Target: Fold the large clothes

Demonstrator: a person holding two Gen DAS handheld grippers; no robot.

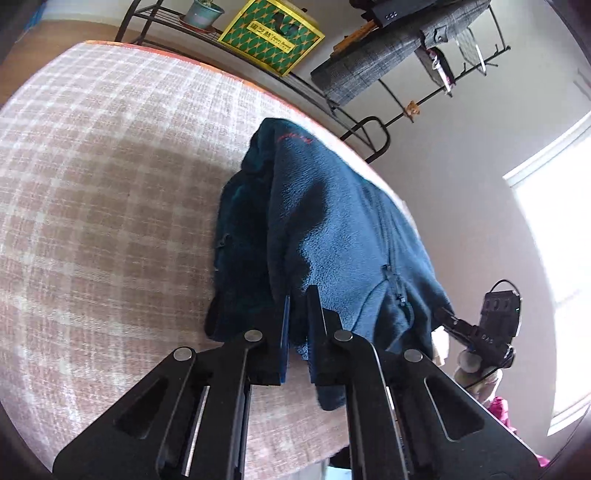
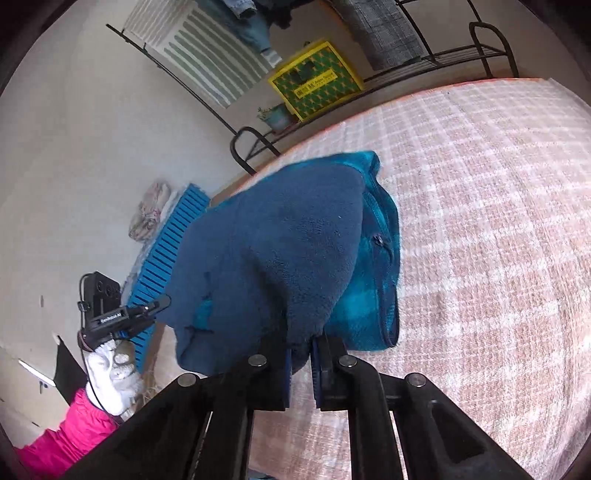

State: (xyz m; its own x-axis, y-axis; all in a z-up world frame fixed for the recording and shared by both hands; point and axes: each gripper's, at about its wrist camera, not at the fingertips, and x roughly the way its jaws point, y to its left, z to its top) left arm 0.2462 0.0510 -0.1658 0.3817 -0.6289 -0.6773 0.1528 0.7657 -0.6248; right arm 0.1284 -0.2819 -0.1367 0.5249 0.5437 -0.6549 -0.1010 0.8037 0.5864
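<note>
A dark blue fleece jacket (image 1: 332, 229) hangs between my two grippers above a pink checked bed cover (image 1: 92, 184). My left gripper (image 1: 299, 295) is shut on the jacket's near edge. In the right wrist view the same jacket (image 2: 280, 243) drapes down, its teal lining (image 2: 373, 295) resting on the bed cover (image 2: 480, 258). My right gripper (image 2: 301, 343) is shut on the fleece edge. The right gripper also shows at the right of the left wrist view (image 1: 465, 328), and the left gripper at the left of the right wrist view (image 2: 144, 312).
A black metal rack (image 1: 369, 129) with a green-yellow box (image 1: 271, 35) and a potted plant (image 1: 203, 13) stands past the bed's far edge. Clothes hang on the rack (image 1: 388, 48). A blue slatted crate (image 2: 166, 254) lies on the floor. A bright window (image 1: 554, 258) is at the right.
</note>
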